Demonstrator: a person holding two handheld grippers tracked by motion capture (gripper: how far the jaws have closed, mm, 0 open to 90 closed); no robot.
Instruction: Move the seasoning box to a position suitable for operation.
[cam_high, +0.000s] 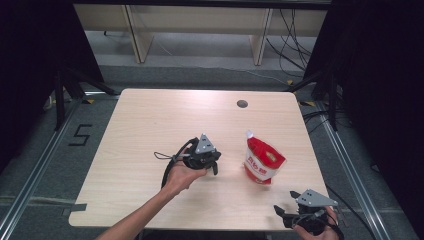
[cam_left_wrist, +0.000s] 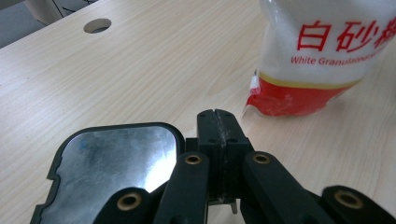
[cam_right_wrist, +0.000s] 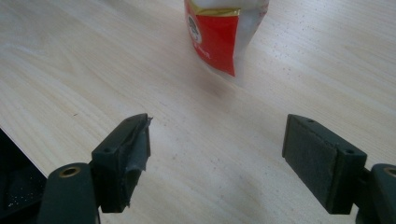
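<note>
A red and white bag of white granulated sugar (cam_high: 262, 161) stands upright on the wooden table (cam_high: 150, 125), right of centre. My left gripper (cam_high: 215, 167) hovers just left of the bag, shut with nothing between its jaws. In the left gripper view the pressed-together fingertips (cam_left_wrist: 217, 122) point toward the bag's red base (cam_left_wrist: 299, 100), a short gap away. At the table's front right edge my right gripper (cam_high: 284, 213) stands open, empty. The right gripper view shows its wide-apart pads (cam_right_wrist: 133, 147) with the bag (cam_right_wrist: 219, 32) farther off on the tabletop.
A round cable hole (cam_high: 242, 104) sits in the table near its far edge. Black stands and cables flank the table on both sides. A shiny mirror plate (cam_left_wrist: 116, 163) rides on my left gripper. A taped "5" (cam_high: 80, 135) marks the floor at the left.
</note>
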